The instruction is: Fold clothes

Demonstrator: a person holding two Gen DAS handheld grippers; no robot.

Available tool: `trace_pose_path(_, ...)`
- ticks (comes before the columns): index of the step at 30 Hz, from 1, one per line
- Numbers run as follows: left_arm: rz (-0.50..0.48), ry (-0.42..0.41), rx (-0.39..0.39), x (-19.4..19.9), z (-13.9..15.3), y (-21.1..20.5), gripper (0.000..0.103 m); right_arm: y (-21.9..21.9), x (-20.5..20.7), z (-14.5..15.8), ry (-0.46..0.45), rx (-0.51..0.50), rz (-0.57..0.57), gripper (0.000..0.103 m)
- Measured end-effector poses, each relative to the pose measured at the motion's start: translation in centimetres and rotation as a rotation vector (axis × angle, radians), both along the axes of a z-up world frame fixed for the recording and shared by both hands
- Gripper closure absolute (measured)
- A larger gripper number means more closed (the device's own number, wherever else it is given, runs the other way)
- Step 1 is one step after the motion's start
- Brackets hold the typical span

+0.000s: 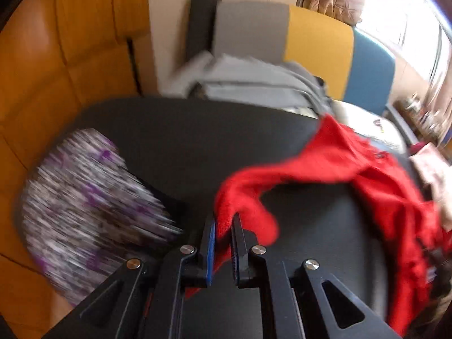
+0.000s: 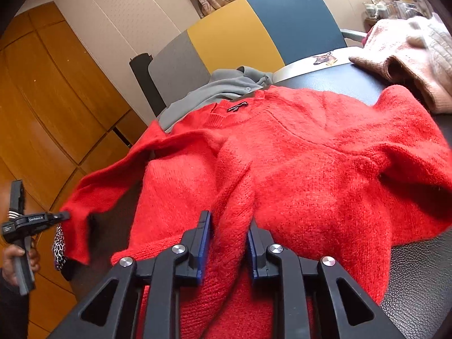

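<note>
Pinching red sweater (image 2: 296, 155) cuff in left gripper (image 1: 223, 226), jaws clamped on it. Pinching a sweater ridge in right gripper (image 2: 230, 226), body ahead.

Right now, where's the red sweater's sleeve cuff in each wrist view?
Left wrist: the sleeve cuff sits low centre, pinched by the left gripper, with the red sweater trailing right.
Right wrist: the cuff is at far left, held by the left gripper.
Shared landmark: the grey-yellow-blue chair back.

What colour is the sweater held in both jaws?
Bright red sweater, clearest in the right wrist view.
</note>
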State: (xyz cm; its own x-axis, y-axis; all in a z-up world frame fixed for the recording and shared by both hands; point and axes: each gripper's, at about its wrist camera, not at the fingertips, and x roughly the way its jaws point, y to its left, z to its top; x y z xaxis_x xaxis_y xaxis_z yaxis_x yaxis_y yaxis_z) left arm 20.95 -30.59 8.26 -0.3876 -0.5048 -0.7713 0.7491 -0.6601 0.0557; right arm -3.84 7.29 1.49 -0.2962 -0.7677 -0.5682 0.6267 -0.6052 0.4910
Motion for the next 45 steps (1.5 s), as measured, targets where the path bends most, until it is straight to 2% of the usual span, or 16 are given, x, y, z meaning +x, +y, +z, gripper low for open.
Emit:
trace_pose_path(2, -0.035, -0.091, -0.001, -0.3, -1.0, -0.2, 0.093, -0.1, 0.0, 0.0, 0.003, 0.004, 0.001, 0.079)
trace_pose_path(5, -0.133, -0.323, 0.059, -0.9, -4.7, -0.1, 0.09, -0.2, 0.1, 0.1, 0.008, 0.013, 0.002, 0.078)
trace_pose_path(7, -0.146, -0.371, 0.114, 0.3, -6.3, 0.0, 0.09, -0.3, 0.1, 0.1, 0.011, 0.017, 0.002, 0.077)
trace_pose_path(11, 0.007, -0.204, 0.219, 3.9, -4.6, -2.3, 0.09, -0.4, 0.1, 0.1, 0.008, 0.015, 0.009, 0.076)
trace_pose_path(14, 0.077, -0.047, 0.263, 5.5, -2.3, -2.9, 0.089, -0.8, 0.3, 0.3, 0.02, 0.031, 0.025, 0.068)
trace_pose_path(16, 0.052, 0.005, 0.22, 4.2, -1.0, -1.6, 0.089, -1.5, 0.7, 0.5, 0.041, 0.057, 0.048, 0.047)
trace_pose_path(18, 0.007, 0.029, 0.174, 2.1, 0.2, 0.1, 0.089, -2.6, 1.3, 0.6, 0.068, 0.111, 0.078, 0.032)
trace_pose_path(20, -0.029, 0.078, 0.121, 0.8, 1.9, 1.8, 0.088, -3.6, 1.9, 0.7, 0.094, 0.164, 0.108, 0.026)
trace_pose_path(22, -0.015, 0.112, 0.1, 1.0, 3.0, 1.1, 0.084, -4.7, 2.5, 0.9, 0.12, 0.218, 0.138, 0.011)
trace_pose_path(26, 0.157, 0.187, 0.153, 3.6, 3.8, -3.3, 0.086, -6.4, 3.3, 1.3, 0.157, 0.304, 0.187, 0.007)
trace_pose_path(30, 0.273, 0.264, 0.081, 5.8, 6.6, -7.2, 0.089, -6.5, 4.2, 4.0, 0.128, 0.203, 0.235, 0.007)
trace_pose_path(33, 0.169, 0.319, 0.15, 4.8, 6.6, -6.9, 0.085, -6.9, 5.5, 6.4, 0.121, 0.112, 0.301, 0.007)
trace_pose_path(37, -0.035, 0.156, 0.181, 2.0, 2.7, -3.4, 0.081, -7.9, 8.0, 6.7, 0.137, 0.12, 0.376, 0.003)
trace_pose_path(39, -0.126, 0.111, 0.212, 2.6, 0.3, -1.3, 0.079, -8.1, 8.5, 6.3, 0.127, 0.132, 0.397, 0.003)
trace_pose_path(42, -0.192, 0.139, 0.262, 5.0, -2.5, 1.2, 0.074, -7.8, 8.4, 5.7, 0.093, 0.128, 0.389, 0.003)
trace_pose_path(45, -0.21, 0.19, 0.33, 6.2, -3.8, 2.9, 0.069, -7.5, 8.3, 5.0, 0.059, 0.124, 0.381, 0.003)
